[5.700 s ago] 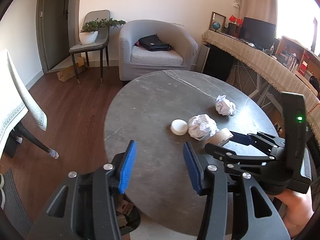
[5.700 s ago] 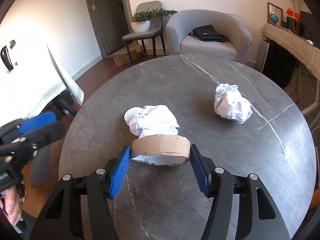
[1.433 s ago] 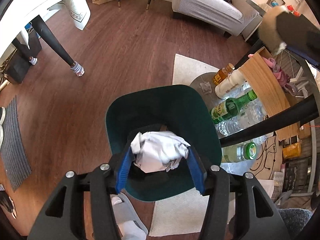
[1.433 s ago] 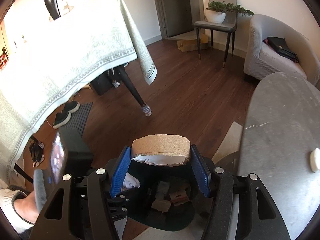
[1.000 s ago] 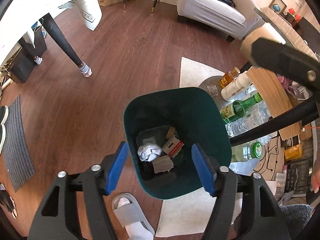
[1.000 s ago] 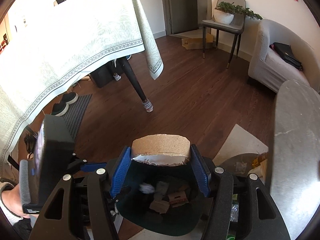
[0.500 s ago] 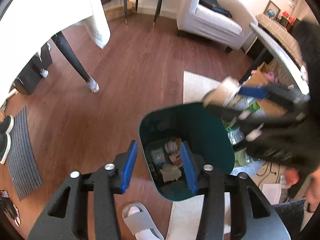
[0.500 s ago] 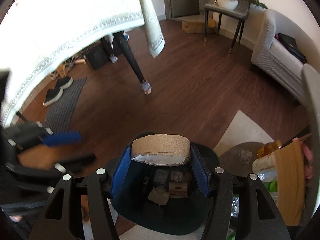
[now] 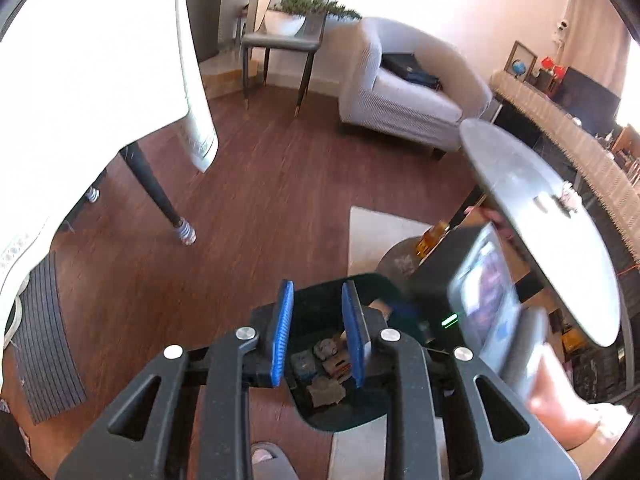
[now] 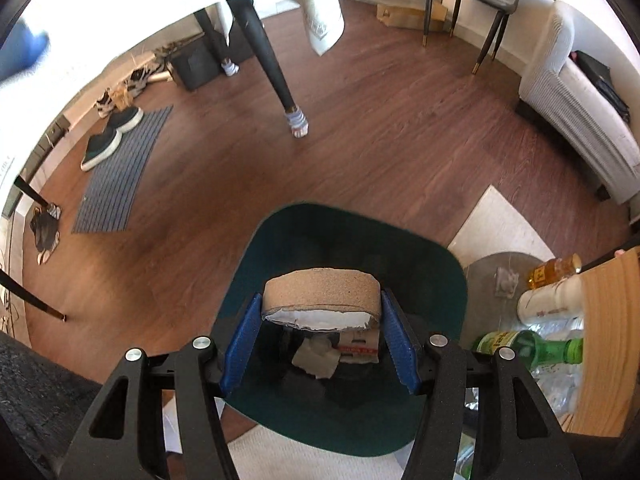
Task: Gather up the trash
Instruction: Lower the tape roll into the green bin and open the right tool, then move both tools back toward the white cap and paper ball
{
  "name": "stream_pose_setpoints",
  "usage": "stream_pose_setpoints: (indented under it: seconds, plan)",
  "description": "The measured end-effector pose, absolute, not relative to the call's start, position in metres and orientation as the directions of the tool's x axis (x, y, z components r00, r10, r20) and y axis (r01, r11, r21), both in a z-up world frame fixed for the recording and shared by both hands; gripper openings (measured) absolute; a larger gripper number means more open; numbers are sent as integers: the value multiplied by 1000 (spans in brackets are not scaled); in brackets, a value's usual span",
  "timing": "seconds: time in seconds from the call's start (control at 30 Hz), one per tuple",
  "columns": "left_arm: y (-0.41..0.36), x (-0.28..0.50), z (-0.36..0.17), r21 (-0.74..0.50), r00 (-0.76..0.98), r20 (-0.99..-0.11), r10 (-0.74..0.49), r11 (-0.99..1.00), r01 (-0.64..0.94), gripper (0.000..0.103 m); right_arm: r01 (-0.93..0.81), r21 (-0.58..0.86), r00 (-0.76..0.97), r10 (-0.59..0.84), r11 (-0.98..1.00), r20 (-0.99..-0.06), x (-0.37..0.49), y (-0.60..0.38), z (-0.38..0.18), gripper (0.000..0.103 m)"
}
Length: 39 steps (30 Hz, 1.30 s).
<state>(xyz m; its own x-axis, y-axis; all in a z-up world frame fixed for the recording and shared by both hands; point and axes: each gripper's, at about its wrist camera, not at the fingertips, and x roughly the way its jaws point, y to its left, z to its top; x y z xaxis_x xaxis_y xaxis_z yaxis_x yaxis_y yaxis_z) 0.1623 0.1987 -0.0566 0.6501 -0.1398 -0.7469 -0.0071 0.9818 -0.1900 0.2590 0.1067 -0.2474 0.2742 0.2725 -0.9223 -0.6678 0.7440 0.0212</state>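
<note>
Brown wood flooring (image 10: 360, 140) surrounds the dark green bin (image 10: 344, 240), which stands beside a pale rug (image 10: 500, 224) at the foot of a round grey table (image 9: 560, 240). Bottles (image 10: 536, 348) cluster on the floor just beside the bin's right wall.

Right gripper (image 10: 320, 336): the jaws stand partly open and are clamped on a cardboard tape roll (image 10: 320, 290), with both blue pads (image 10: 240, 340) touching its sides. The roll hangs above the bin opening, over the paper and carton scraps (image 10: 336, 350) already inside.

Left gripper (image 9: 318, 334): the jaws are closing, and nothing is between them. It also points toward the bin, whose contents show between the pads.

Remaining trash: small pale items (image 9: 560, 200) lie on the table top; blur prevents identification.

Probable hazards from this position:
- The roll sits toward the near side of the opening. Release without centring could let it strike the rim and roll away across the floor.
- A hollow, round roll may bounce off the packed scraps and tip out.
- The two grippers are close together over one bin. A sideways move of either could cause a collision.
- A low sweep to the right could knock the bottles over.
</note>
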Motion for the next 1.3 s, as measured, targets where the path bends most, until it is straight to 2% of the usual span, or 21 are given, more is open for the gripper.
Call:
stream_pose_setpoints:
  seconds: [0.27,0.37,0.53,0.7,0.9,1.1,1.3]
  plan:
    - [183,153,-18,-182,715,-684,-146,983,28,26,-671,-25,262,206,741,-943,251,94,-267,61]
    - [177,152,-8,-180,726,-671,-150,983,36,26,-668,-34,251,183,743,-950,252,87,-273,72]
    - [167,156,6,-183,745,-647,-164,981,57,26,-669,-39,259,184,742,-948,248,76,-268,73]
    - [151,157,18,-170,760,-630,-162,983,69,26,-672,-11,270,230,740,-935,245,68,-250,74]
    - [138,161,32,-167,776,-611,-157,984,67,26,-706,44,325,379,707,-866,229,60,-197,73]
    - [123,159,45,-159,795,-585,-157,984,77,26,-712,58,405,477,699,-780,222,43,-138,60]
    - [109,162,55,-160,811,-562,-162,983,86,26,-674,54,498,507,736,-704,227,7,-92,56]
